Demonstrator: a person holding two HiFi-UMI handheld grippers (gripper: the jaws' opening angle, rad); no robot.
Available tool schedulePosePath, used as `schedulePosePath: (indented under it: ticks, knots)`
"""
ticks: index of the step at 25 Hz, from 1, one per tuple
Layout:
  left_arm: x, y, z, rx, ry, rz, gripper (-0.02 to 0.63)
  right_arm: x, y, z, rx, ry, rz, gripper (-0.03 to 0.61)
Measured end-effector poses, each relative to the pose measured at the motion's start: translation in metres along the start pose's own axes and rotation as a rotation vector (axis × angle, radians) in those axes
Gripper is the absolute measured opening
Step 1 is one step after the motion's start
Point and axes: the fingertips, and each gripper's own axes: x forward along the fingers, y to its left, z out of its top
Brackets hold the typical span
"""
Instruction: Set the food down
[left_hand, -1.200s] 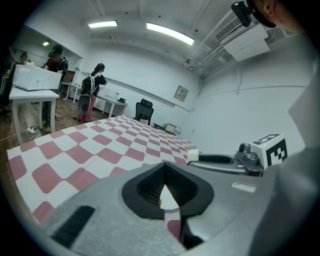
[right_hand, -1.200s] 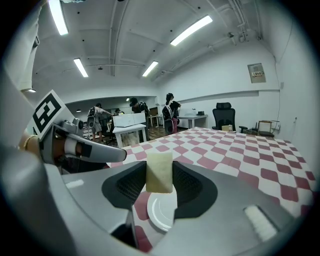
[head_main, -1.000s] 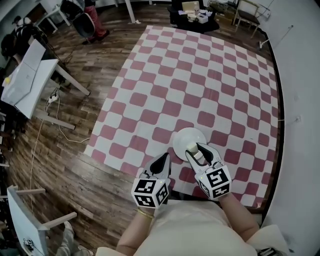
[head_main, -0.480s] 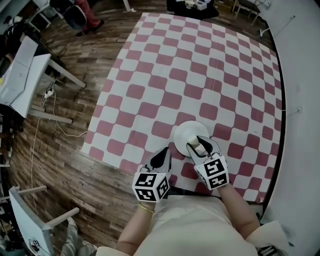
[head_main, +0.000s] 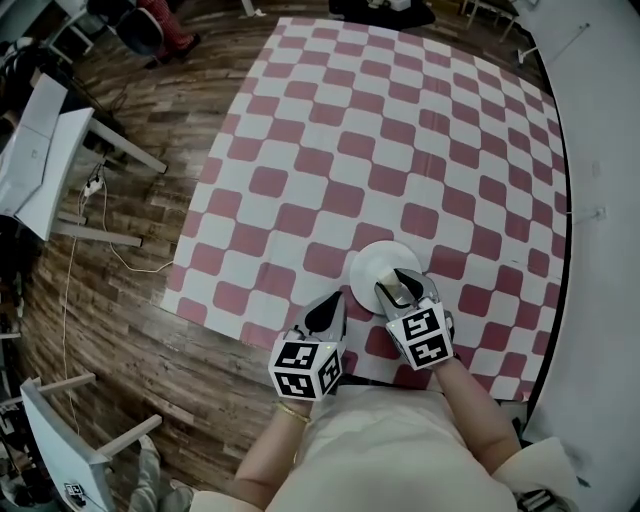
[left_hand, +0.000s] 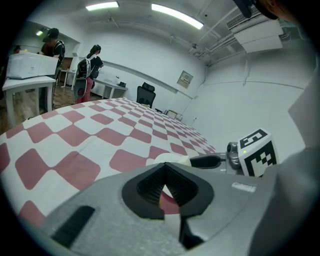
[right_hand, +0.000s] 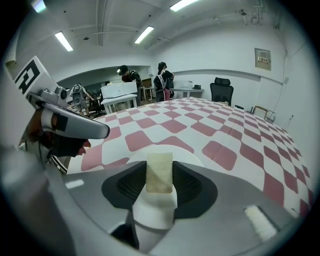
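A pale, flat rectangular piece of food (right_hand: 159, 173) sits clamped between the black pads of my right gripper (right_hand: 159, 162). In the head view that gripper (head_main: 401, 285) hangs over the near side of a round white plate (head_main: 378, 262), with the food (head_main: 396, 294) showing between its jaws. The plate (right_hand: 192, 156) lies just beyond the jaws on the red-and-white checkered mat (head_main: 400, 150). My left gripper (head_main: 329, 306) is left of the plate, over the mat, jaws shut and holding nothing. From its own view (left_hand: 164, 168) the plate (left_hand: 169, 158) and the right gripper (left_hand: 214, 161) lie ahead to the right.
The mat's near edge (head_main: 230, 325) meets a wooden floor (head_main: 120, 330). White tables (head_main: 45, 150) and a cable (head_main: 95, 250) stand at the left. A white wall (head_main: 605, 200) borders the right. People (right_hand: 162, 75) stand by desks far off.
The head camera has shifted slightly, so the scene slides in the frame. Both grippers keep their places by the plate, and the right one still holds the food.
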Motion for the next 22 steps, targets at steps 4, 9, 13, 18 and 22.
schedulePosePath:
  ticks: [4,9,13,18,22]
  knots:
    - [0.006,0.001,0.001,0.009,0.009,-0.014,0.006,0.006,-0.001,-0.006,0.003,0.038,-0.002,0.166]
    - [0.012,0.000,0.005,0.018,0.011,-0.026,0.006,0.012,-0.003,-0.009,-0.002,0.065,0.002,0.166]
    - [0.013,-0.001,0.005,0.019,0.015,-0.032,0.006,0.016,-0.003,-0.010,-0.029,0.091,-0.002,0.167]
    - [0.012,0.001,0.004,0.018,0.018,-0.029,0.006,0.017,-0.002,-0.010,-0.041,0.094,-0.003,0.167]
    - [0.011,0.000,0.003,0.023,0.017,-0.030,0.006,0.017,-0.001,-0.011,-0.049,0.091,-0.001,0.169]
